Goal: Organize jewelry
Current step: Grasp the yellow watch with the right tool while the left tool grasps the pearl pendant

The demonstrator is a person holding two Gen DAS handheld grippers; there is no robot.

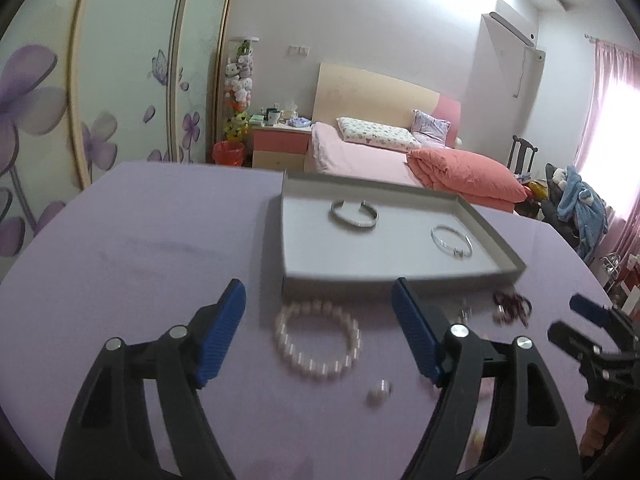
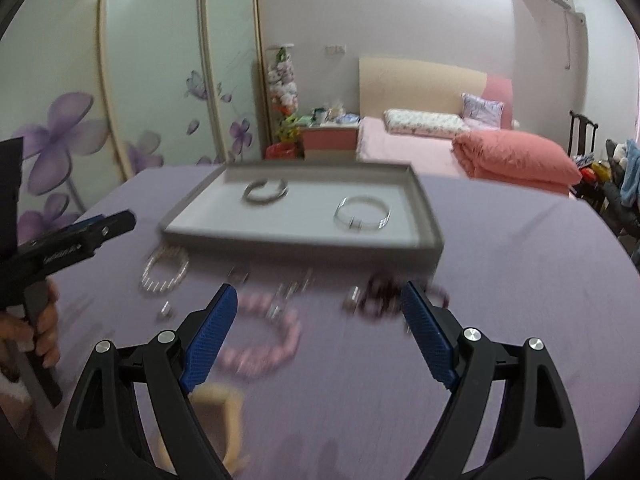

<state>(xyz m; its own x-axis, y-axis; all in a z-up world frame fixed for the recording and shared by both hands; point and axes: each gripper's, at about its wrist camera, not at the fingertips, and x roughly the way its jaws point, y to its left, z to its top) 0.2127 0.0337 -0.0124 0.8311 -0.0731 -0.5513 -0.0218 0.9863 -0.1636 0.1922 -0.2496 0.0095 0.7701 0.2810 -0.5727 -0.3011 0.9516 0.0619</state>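
Note:
A grey tray (image 1: 400, 271) (image 2: 304, 242) on the purple table holds a wide silver cuff (image 1: 353, 213) (image 2: 265, 191) and a thin silver bangle (image 1: 451, 240) (image 2: 362, 213). A white pearl bracelet (image 1: 316, 339) (image 2: 164, 272) lies in front of the tray, between my left gripper's (image 1: 318, 300) open, empty fingers. My right gripper (image 2: 316, 304) is open and empty above a pink bead bracelet (image 2: 264, 336) and a dark red bead bracelet (image 2: 380, 300) (image 1: 513, 307). Small rings (image 1: 379, 391) (image 2: 167, 310) lie loose.
The table is covered with a purple cloth (image 1: 140, 240). A tan box-like object (image 2: 214, 412) sits near the front edge under the right gripper. A bed (image 1: 380, 152) and wardrobe (image 1: 120, 80) stand behind the table.

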